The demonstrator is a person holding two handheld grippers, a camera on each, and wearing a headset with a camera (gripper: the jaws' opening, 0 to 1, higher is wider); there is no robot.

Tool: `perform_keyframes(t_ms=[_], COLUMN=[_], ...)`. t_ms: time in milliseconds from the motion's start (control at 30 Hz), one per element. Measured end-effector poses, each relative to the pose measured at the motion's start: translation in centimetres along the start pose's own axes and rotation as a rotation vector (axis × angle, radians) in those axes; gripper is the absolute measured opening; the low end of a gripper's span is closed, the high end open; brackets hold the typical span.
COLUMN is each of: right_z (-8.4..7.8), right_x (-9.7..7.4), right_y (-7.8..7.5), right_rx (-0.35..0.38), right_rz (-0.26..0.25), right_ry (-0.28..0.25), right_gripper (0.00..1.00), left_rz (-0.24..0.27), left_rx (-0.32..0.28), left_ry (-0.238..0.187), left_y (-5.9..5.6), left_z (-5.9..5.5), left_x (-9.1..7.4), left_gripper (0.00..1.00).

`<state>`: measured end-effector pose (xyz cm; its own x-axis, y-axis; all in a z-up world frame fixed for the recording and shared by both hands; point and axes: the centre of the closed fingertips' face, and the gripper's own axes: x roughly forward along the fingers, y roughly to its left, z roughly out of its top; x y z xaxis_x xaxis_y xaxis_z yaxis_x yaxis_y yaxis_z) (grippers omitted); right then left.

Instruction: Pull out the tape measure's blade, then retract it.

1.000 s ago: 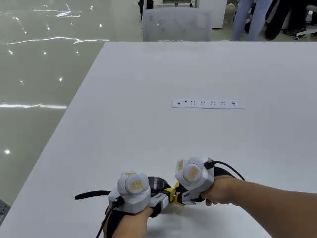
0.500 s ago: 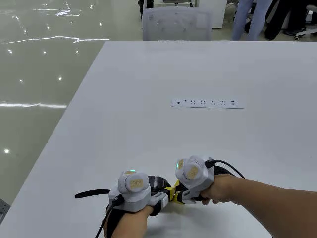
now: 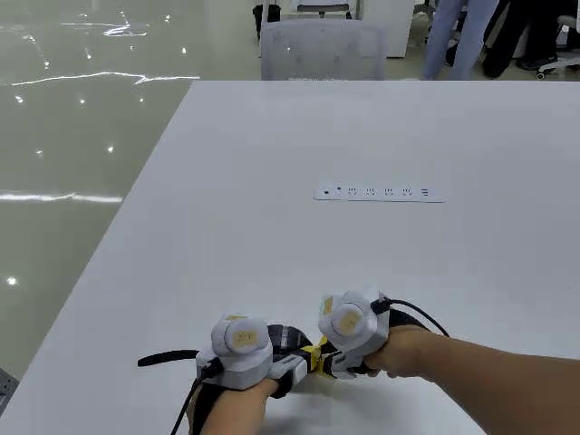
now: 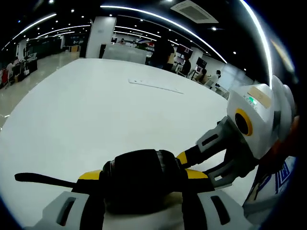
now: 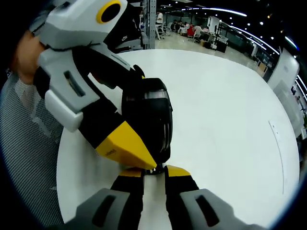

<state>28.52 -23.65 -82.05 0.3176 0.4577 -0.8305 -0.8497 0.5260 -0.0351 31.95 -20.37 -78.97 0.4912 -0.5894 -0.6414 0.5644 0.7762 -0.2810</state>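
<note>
Tape measure (image 4: 140,168), black case with yellow trim, sits low at the near edge of the white table (image 3: 299,145), held between the two grippers. Left gripper (image 4: 142,183) clamps the case across its width, one jaw on each side, open only as wide as the case. Black wrist strap (image 4: 42,179) trails off the case to the left and lies flat on the table.

Right gripper (image 5: 154,171) meets the case from the opposite side. Its yellow-tipped jaws are almost together, pinching a small dark blade tab (image 5: 154,168) at the bottom edge of the case. No length of blade shows between tab and case.

In the head view the two grippers point inward at each other, tips nearly touching over the tape measure. The left hand (image 3: 237,406) comes up from the bottom edge and wraps the handle. The right hand (image 3: 399,352) comes in from the lower right on a bare forearm laid low over the table, fist closed around the handle. A black cable (image 3: 412,314) loops off the right gripper over that wrist.

White power strip (image 3: 379,192) lies mid-table, well apart from the hands. Grey chair (image 3: 322,50) stands at the far edge, with people's legs behind it.
</note>
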Motion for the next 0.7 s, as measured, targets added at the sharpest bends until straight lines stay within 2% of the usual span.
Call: perform_keyframes(t_ms=[67, 133, 167, 233, 333, 400, 467, 500, 600, 700], right_z=[-0.1, -0.2, -0.2, -0.2, -0.1, -0.1, 0.0, -0.1, -0.3, -0.8], right_x=[0.0, -0.2, -0.2, -0.4, -0.8, -1.4, -2.0, -2.3, -3.5, -4.7], right_y=[-0.3, -0.4, -0.6, -0.7, -0.3, -0.2, 0.0, 0.0, 0.2, 0.5], right_rx=[0.025, 0.037, 0.044, 0.050, 0.065, 0.055, 0.064, 0.066, 0.093, 0.118], right_rz=[-0.020, -0.042, -0.064, -0.087, -0.092, -0.101, -0.110, -0.115, -0.134, -0.154], right_ry=[0.000, -0.010, -0.015, -0.019, -0.042, -0.054, -0.071, -0.078, -0.111, -0.132], right_gripper=[0.16, 0.18, 0.19, 0.23, 0.29, 0.30, 0.31, 0.32, 0.36, 0.42], left_rz=[-0.010, -0.013, -0.035, -0.037, -0.045, -0.064, -0.159, -0.194, -0.210, -0.219], left_rx=[0.018, 0.075, 0.088, 0.088, 0.099, 0.106, 0.098, 0.081, 0.107, 0.167], left_ry=[0.007, 0.006, 0.015, 0.013, 0.020, 0.007, -0.023, -0.025, -0.017, -0.017], left_y=[-0.1, 0.0, -0.1, 0.3, 1.2, 1.6, 1.0, 0.8, 1.5, 2.1], left_z=[0.1, 0.5, 0.4, 0.6, 0.5, 0.7, 1.0, 0.9, 0.4, 0.1], left_x=[-0.3, -0.6, -0.8, -1.2, -2.0, -2.8, -3.4, -3.7, -4.6, -5.3], left_gripper=[0.61, 0.63, 0.62, 0.62, 0.70, 0.73, 0.76, 0.79, 1.00, 1.00])
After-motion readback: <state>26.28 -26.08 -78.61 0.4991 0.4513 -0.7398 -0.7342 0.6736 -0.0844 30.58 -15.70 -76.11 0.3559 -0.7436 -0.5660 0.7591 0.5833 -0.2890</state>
